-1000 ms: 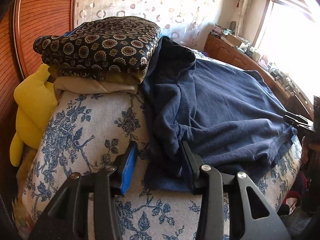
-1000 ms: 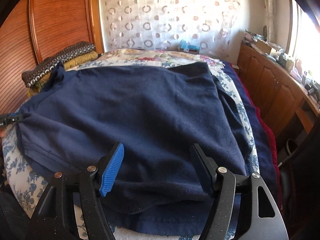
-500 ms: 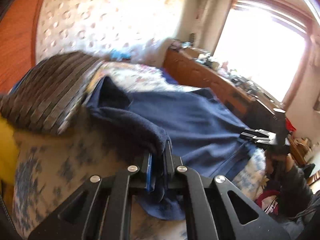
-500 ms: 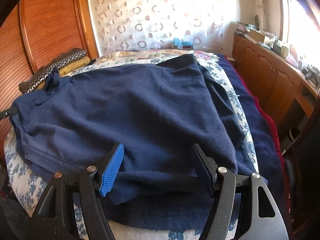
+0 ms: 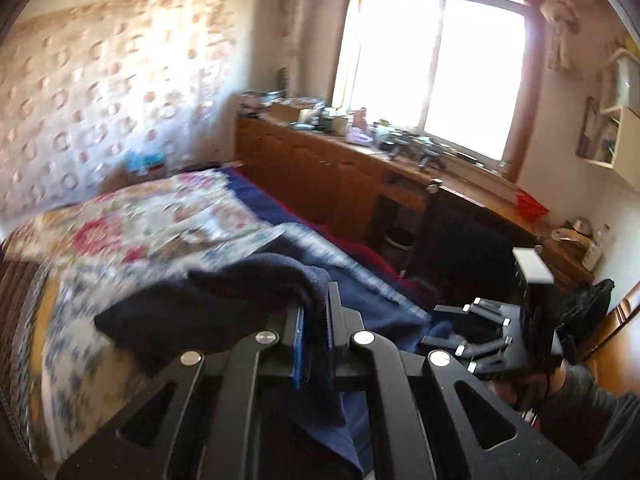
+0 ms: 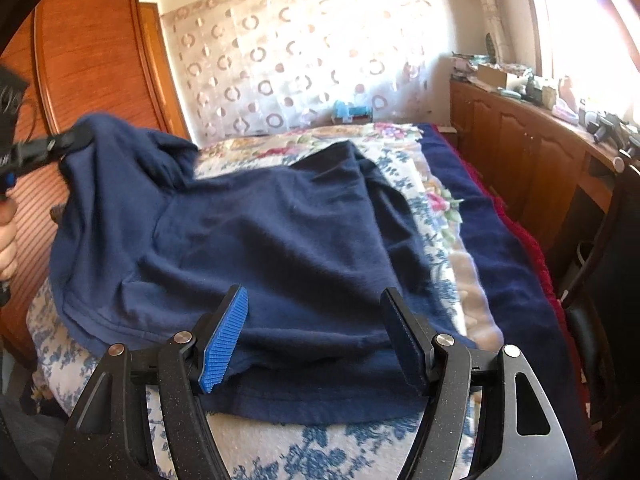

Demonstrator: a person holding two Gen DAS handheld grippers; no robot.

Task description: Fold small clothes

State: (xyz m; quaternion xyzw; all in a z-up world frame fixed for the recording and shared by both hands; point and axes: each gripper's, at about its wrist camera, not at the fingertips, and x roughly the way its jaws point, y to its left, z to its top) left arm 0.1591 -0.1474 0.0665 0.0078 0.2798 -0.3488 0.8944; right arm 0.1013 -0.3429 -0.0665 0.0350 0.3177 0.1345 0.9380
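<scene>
Left gripper [image 5: 316, 344] clamped tight on a bunched edge of the navy shirt [image 6: 256, 240], that side raised clear of the floral bedspread [image 6: 432, 208]. Right gripper [image 6: 316, 340] gapes wide, pads not pressing, low over the near hem. We judge the first fold is in hand: carry the lifted side across, lay it flat. Shirt is soft fleece-like knit, rumpled, spread across the bed, likely to sag and drag.
</scene>
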